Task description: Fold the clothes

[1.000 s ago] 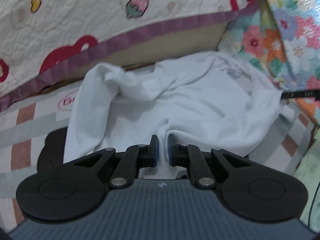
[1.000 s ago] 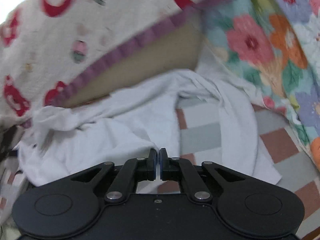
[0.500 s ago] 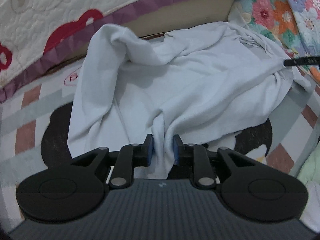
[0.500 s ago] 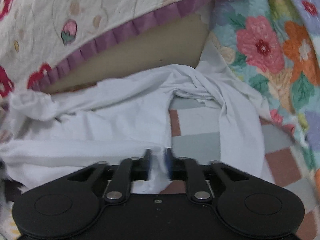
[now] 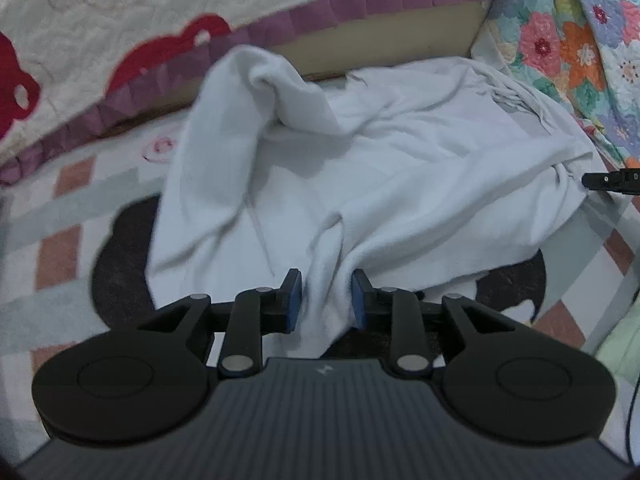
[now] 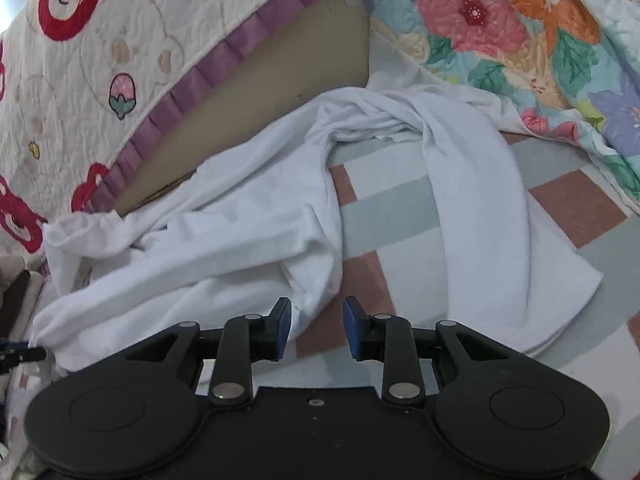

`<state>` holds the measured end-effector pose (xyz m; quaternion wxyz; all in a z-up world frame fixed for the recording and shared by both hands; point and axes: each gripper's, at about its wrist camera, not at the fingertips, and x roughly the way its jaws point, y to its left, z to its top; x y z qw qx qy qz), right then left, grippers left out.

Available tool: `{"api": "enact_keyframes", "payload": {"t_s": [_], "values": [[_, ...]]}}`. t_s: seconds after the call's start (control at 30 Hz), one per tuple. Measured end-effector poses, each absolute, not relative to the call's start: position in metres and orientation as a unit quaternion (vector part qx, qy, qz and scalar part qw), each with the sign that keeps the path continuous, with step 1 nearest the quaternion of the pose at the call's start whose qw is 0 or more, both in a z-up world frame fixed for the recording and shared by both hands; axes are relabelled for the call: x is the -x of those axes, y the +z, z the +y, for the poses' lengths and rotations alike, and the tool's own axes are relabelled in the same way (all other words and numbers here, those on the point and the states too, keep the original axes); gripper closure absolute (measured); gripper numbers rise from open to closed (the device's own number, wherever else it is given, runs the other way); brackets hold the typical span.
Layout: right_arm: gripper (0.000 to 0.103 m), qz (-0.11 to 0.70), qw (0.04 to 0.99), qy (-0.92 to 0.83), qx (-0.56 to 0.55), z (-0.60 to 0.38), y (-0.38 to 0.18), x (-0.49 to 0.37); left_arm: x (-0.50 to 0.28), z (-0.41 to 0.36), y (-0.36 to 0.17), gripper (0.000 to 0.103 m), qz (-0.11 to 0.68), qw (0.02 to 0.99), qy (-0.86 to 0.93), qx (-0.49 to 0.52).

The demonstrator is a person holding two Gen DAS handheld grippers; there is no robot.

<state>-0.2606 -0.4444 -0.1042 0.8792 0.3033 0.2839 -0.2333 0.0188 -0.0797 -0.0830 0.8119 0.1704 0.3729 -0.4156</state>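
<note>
Our left tongs [image 5: 322, 295] are spread, a fold of the white garment [image 5: 392, 184] loose between them on the checked mat [image 5: 56, 240]. Right wrist view: our right tongs [image 6: 316, 326] spread too, beside the garment's edge; bear quilt [image 6: 100, 40] and floral quilt [image 6: 520, 28] behind.

txt: none legible | labels/brands: none | nums: none | quilts: pics only, no words
</note>
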Motion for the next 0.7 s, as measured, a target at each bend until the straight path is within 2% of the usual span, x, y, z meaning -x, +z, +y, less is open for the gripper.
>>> {"api": "enact_keyframes", "payload": {"t_s": [0.23, 0.3, 0.43, 0.53, 0.7], "values": [[0.069, 0.293, 0.874, -0.231, -0.311, -0.447, -0.115, 0.248, -0.025, -0.065, -0.071, 0.073, 0.359, 0.831, -0.398, -0.148], [0.097, 0.28, 0.887, -0.212, -0.3, -0.445, -0.113, 0.247, -0.023, -0.063, -0.07, 0.073, 0.36, 0.829, -0.4, -0.149], [0.097, 0.256, 0.898, -0.249, -0.256, -0.436, -0.086, 0.252, -0.013, -0.059, -0.07, 0.073, 0.364, 0.821, -0.414, -0.149], [0.097, 0.241, 0.901, -0.285, -0.22, -0.426, -0.063, 0.261, 0.004, -0.059, -0.063, 0.07, 0.34, 0.818, -0.43, -0.174], [0.097, 0.276, 0.879, -0.362, -0.14, -0.4, -0.046, 0.283, 0.028, -0.071, -0.068, 0.068, 0.314, 0.8, -0.456, -0.229]]}}
